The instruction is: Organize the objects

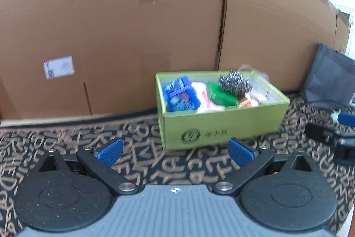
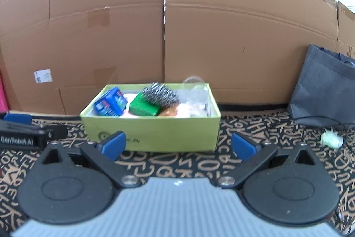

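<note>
A lime-green open box (image 1: 221, 123) (image 2: 155, 130) stands on the patterned carpet against big cardboard cartons. Inside it lie a blue packet (image 1: 180, 93) (image 2: 109, 102), a green box (image 1: 220, 93) (image 2: 144, 107), a steel-wool scrubber (image 1: 235, 81) (image 2: 160, 94), clear plastic cups (image 2: 195, 88) and pale items. My left gripper (image 1: 175, 153) is open and empty, in front of the box. My right gripper (image 2: 178, 146) is open and empty, also short of the box. A small pale-green wrapped item (image 2: 331, 139) lies on the carpet at the right.
Tall cardboard cartons (image 1: 133, 26) (image 2: 221, 37) wall off the back. A dark grey fabric bag (image 1: 328, 79) (image 2: 324, 90) leans at the right. The other gripper shows at each view's edge: the right one (image 1: 332, 132) and the left one (image 2: 24, 134). Patterned carpet (image 2: 177, 166) covers the floor.
</note>
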The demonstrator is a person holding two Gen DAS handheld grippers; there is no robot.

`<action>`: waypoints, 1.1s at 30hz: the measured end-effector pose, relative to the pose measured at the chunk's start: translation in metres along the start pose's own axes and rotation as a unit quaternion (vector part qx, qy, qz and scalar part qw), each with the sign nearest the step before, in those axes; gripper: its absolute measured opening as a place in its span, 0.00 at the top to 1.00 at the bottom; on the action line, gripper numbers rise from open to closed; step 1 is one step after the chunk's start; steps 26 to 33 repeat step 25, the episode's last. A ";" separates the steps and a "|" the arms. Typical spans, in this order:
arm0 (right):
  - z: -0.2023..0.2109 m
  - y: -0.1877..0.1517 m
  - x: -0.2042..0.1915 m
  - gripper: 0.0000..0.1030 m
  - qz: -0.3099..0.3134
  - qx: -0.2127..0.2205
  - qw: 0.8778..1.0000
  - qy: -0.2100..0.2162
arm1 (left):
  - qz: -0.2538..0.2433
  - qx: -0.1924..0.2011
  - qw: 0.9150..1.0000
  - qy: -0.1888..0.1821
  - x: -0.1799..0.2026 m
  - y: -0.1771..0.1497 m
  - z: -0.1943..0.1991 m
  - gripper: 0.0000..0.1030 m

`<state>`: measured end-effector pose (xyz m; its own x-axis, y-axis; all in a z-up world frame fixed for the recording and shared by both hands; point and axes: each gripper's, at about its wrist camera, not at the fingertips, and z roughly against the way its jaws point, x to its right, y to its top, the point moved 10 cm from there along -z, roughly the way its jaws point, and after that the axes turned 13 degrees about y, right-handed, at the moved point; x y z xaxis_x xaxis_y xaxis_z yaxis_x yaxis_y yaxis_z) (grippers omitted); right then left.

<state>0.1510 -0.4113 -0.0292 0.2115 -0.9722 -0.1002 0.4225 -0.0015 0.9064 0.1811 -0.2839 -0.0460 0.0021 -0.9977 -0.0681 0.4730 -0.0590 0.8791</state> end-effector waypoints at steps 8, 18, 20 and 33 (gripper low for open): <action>0.002 -0.013 -0.018 0.00 0.009 -0.013 1.000 -0.002 | -0.003 -0.014 1.000 0.005 -0.016 -0.017 -0.001 0.00; -0.003 -0.012 -0.019 0.00 -0.002 -0.012 1.000 -0.002 | 0.001 -0.003 1.000 0.003 -0.019 -0.015 0.001 0.00; -0.004 -0.012 -0.018 0.00 -0.003 -0.012 1.000 -0.002 | 0.000 -0.004 1.000 0.001 -0.018 -0.014 0.002 0.00; -0.004 -0.013 -0.018 0.00 -0.004 -0.012 1.000 -0.002 | -0.004 0.002 1.000 -0.006 -0.014 -0.013 0.005 0.00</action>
